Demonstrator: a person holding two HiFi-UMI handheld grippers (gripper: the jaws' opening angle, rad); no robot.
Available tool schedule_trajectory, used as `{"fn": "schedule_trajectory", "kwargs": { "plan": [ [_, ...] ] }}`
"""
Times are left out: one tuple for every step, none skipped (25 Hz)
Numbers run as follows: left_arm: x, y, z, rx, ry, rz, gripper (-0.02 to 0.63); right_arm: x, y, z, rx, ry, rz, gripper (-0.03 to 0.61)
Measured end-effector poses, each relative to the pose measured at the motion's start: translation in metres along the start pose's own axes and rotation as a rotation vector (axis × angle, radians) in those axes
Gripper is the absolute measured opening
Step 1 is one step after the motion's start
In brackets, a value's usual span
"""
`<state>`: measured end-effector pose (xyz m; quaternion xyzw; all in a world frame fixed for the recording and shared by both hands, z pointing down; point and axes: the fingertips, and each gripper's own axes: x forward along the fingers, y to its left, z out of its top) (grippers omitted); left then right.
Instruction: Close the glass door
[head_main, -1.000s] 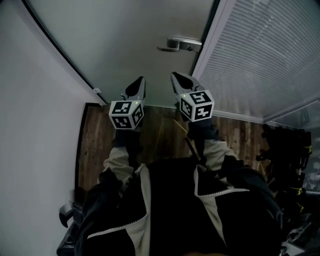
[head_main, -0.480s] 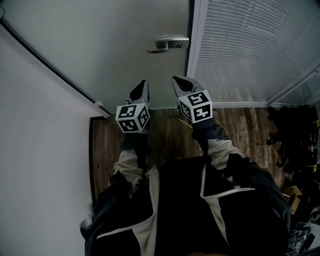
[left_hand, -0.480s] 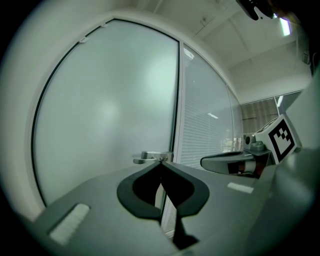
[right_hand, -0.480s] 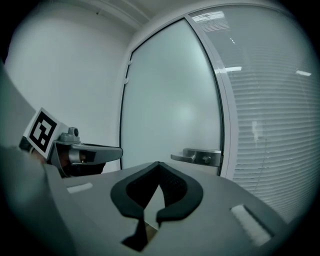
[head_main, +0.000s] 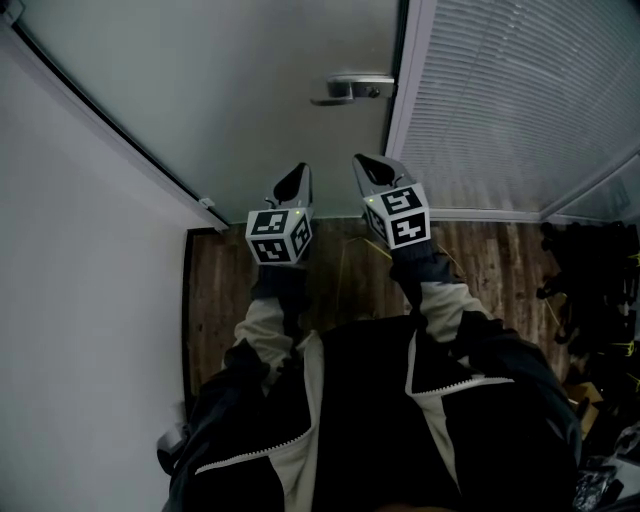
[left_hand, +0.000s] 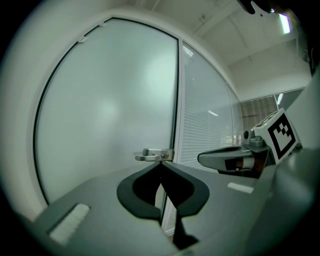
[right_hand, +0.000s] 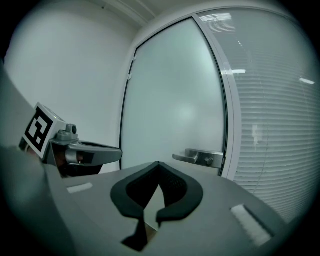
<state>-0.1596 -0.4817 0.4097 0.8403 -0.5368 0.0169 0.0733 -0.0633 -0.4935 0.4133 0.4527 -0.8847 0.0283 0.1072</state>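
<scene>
The frosted glass door (head_main: 250, 90) stands straight ahead, its metal lever handle (head_main: 352, 90) at its right edge beside the white frame (head_main: 408, 90). Both grippers are held side by side in front of the door, short of it and below the handle. My left gripper (head_main: 298, 172) is shut with nothing in it; in the left gripper view its tips (left_hand: 161, 164) meet just under the handle (left_hand: 154, 155). My right gripper (head_main: 365, 162) is shut and empty too. In the right gripper view the tips (right_hand: 159, 164) sit left of the handle (right_hand: 200, 157).
A glass panel with white blinds (head_main: 520, 100) runs to the right of the door. A white wall (head_main: 80, 300) closes the left side. Wooden floor (head_main: 220, 290) lies below, with dark equipment (head_main: 590, 290) at the right edge.
Both grippers stay shut and side by side before the door. The head view has swung a little, so the handle and the door edge sit slightly differently in the picture.
</scene>
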Motion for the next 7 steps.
{"fn": "schedule_trajectory", "kwargs": {
  "plan": [
    [0.0003,0.0000,0.0007,0.001,0.000,0.000,0.000,0.0001,0.0004,0.0003,-0.001,0.000,0.000,0.002],
    [0.0010,-0.0004,0.0014,0.001,0.000,-0.001,0.000,-0.0002,0.0003,0.0010,-0.001,-0.001,0.000,0.002],
    [0.0014,-0.0011,0.0020,0.001,0.000,-0.001,0.000,-0.0011,-0.0001,0.0015,-0.001,-0.003,-0.001,0.002],
    [0.0014,-0.0019,0.0024,0.001,0.000,-0.002,0.000,-0.0022,-0.0005,0.0019,-0.001,-0.005,-0.003,0.002],
    [0.0009,-0.0026,0.0026,0.001,0.000,-0.002,0.000,-0.0034,-0.0007,0.0022,-0.002,-0.007,-0.006,0.002],
    [0.0002,-0.0033,0.0027,0.001,-0.001,-0.002,0.000,-0.0044,-0.0007,0.0026,-0.003,-0.010,-0.008,0.002],
    [-0.0006,-0.0040,0.0028,0.000,-0.002,-0.002,0.000,-0.0054,-0.0008,0.0031,-0.004,-0.013,-0.011,0.002]
  ]
}}
